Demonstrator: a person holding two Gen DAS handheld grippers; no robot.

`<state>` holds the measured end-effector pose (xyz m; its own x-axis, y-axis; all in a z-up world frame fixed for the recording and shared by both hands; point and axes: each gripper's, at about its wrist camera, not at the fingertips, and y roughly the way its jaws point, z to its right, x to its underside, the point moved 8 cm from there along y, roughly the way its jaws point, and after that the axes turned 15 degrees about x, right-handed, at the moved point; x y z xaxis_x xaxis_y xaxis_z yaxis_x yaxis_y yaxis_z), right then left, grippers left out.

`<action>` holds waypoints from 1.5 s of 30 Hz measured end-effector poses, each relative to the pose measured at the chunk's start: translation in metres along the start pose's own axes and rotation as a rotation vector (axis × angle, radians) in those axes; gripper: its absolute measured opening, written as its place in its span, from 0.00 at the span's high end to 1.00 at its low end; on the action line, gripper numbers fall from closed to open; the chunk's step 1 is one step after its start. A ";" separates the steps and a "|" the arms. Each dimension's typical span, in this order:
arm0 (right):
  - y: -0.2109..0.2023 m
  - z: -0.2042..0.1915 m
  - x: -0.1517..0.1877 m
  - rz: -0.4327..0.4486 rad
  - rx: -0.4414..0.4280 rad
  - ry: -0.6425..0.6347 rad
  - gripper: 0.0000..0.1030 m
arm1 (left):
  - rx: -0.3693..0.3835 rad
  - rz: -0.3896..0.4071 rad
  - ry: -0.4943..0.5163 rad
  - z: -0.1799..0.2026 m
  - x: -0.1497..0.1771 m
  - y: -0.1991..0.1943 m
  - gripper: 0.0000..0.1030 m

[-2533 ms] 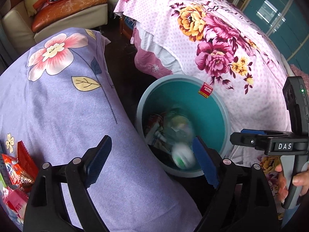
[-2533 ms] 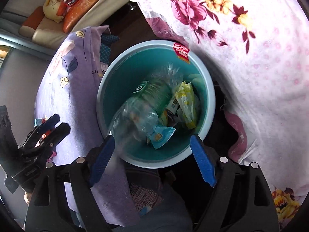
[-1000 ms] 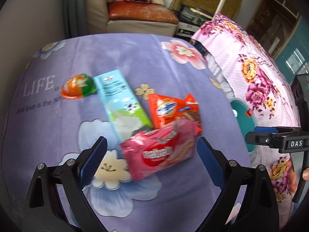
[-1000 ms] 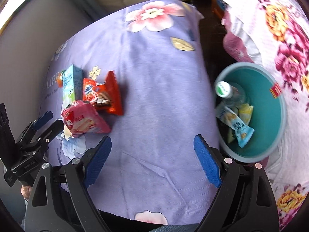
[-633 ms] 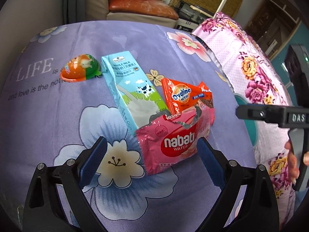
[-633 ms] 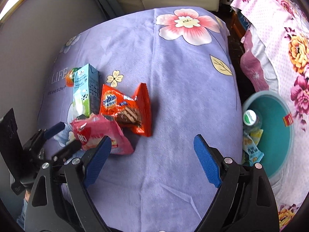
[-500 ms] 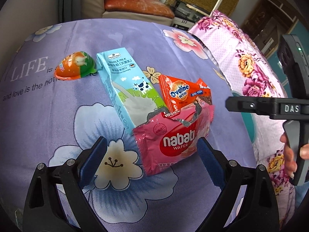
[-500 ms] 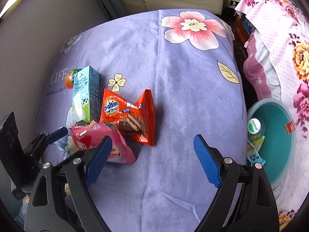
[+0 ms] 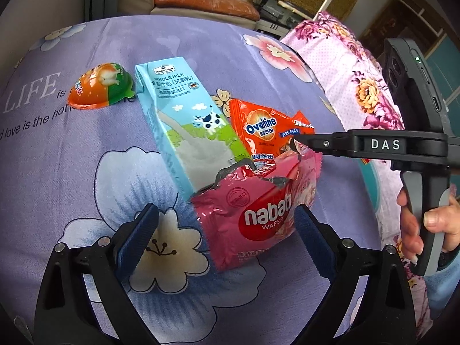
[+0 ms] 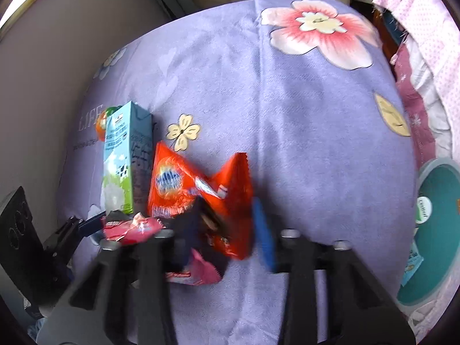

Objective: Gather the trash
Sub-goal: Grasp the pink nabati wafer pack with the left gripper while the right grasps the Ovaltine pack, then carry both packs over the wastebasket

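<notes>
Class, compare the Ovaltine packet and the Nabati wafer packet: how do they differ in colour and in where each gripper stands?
The Ovaltine packet is orange; the Nabati wafer packet is pink. The right gripper has just been closing around the Ovaltine; the left gripper stands open around the Nabati. Both lie on the purple cloth.

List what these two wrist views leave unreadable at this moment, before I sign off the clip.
- Right gripper, right wrist view: motion blur; whether its closing pads already press the orange Ovaltine packet between them.
- Pink Nabati wafer pack, right wrist view: mostly behind the blurred gripper.
- Teal bin, right wrist view: cut off by the frame edge, contents mostly unseen.
- Orange-green jelly cup, right wrist view: behind the milk carton.
</notes>
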<state>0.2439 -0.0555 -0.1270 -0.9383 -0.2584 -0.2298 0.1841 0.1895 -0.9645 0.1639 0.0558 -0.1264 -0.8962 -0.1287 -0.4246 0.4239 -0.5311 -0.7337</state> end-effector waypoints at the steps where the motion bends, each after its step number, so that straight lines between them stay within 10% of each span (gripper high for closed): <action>1: -0.002 -0.001 0.001 0.010 0.002 -0.010 0.76 | 0.000 -0.002 0.001 0.001 0.000 0.000 0.08; 10: -0.024 0.010 0.015 0.063 0.002 0.011 0.81 | -0.006 -0.023 0.032 0.022 0.005 0.014 0.09; 15: -0.034 0.030 0.025 0.069 -0.001 0.047 0.81 | -0.006 -0.025 0.026 0.031 0.012 0.015 0.50; 21: -0.041 0.049 0.034 0.095 0.008 0.085 0.82 | -0.029 -0.020 0.065 0.047 0.018 0.007 0.72; 45: -0.117 0.153 0.076 0.257 0.056 0.274 0.82 | -0.037 0.016 0.213 0.143 -0.009 0.016 0.74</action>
<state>0.1960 -0.2424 -0.0520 -0.9016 0.0553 -0.4290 0.4321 0.1608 -0.8873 0.1603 -0.0713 -0.0586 -0.8431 0.0455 -0.5358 0.4455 -0.4988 -0.7434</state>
